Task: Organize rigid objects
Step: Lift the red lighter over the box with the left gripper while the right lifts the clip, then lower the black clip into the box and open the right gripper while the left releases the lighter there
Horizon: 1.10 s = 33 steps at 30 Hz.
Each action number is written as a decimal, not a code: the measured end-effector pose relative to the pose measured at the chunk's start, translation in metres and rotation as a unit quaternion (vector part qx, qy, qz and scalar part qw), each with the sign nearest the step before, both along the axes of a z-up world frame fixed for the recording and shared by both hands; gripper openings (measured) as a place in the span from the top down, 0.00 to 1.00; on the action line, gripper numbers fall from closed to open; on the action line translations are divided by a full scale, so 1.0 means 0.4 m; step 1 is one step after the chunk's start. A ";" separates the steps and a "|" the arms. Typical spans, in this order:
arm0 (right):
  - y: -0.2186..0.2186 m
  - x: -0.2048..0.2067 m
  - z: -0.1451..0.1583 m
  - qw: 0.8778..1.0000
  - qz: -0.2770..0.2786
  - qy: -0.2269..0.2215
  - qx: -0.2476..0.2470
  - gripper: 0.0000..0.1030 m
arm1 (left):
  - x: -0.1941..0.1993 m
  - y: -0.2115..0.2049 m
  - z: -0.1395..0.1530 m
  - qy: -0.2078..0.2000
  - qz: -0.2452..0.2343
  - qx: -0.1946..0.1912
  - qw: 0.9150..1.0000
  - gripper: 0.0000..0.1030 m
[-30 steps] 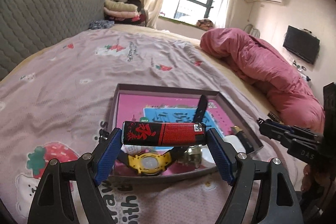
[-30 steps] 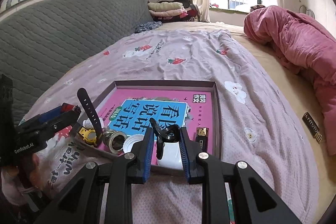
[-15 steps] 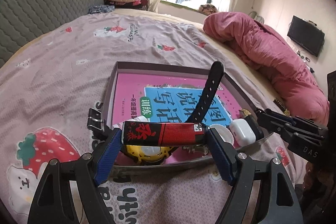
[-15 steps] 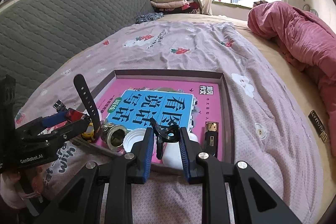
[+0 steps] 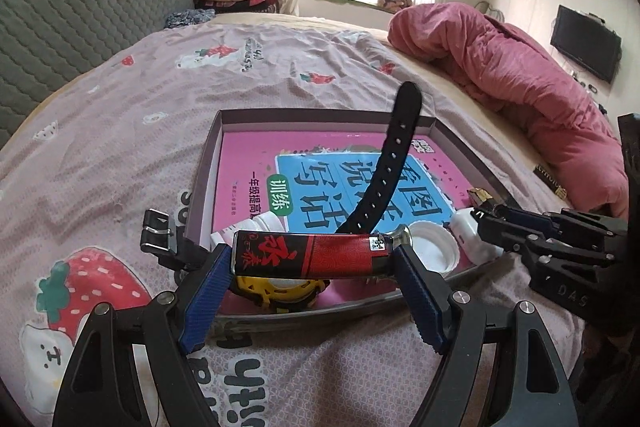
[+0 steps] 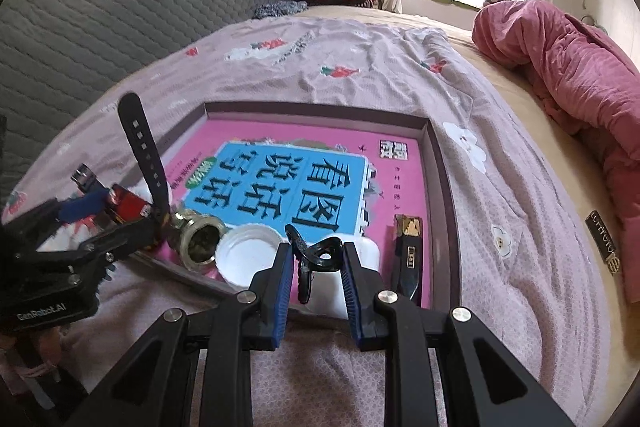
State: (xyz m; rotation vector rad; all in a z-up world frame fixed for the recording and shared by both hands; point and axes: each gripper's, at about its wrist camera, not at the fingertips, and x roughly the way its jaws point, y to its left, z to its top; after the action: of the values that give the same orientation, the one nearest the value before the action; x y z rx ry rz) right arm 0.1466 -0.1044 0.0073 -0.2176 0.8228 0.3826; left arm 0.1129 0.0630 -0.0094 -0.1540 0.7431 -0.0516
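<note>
- Left wrist view: the left tongs pinch a red-and-black lighter end to end, held level above the tray's near rim. Over the last second the tongs have dropped and come closer: the tray now fills more of the view and the lighter sits right over the yellow watch, whose black strap stands up behind it. A white cap lies in the tray just to the right.
- That suggests the lighter is about to be set into the tray; the crowded near corner leaves little bare room.
- Right wrist view: the right tongs pinch a small black clip over the tray's near edge, above a white case. They have crept slightly forward since a second ago, grip unchanged. A metal fitting and a second lighter already lie in the tray.
- A dark tag lies out on the bed, likely yet to be collected.
</note>
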 end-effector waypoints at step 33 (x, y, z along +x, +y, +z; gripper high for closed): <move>0.029 0.000 -0.030 0.999 0.003 -0.006 -0.048 0.76 | 0.017 -0.003 -0.014 0.010 0.003 0.022 1.000 0.20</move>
State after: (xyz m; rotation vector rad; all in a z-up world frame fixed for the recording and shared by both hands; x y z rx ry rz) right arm 0.1467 -0.0928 -0.0048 -0.3118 0.8286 0.3480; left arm 0.1196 0.0618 -0.0150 -0.1155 0.7628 -0.0290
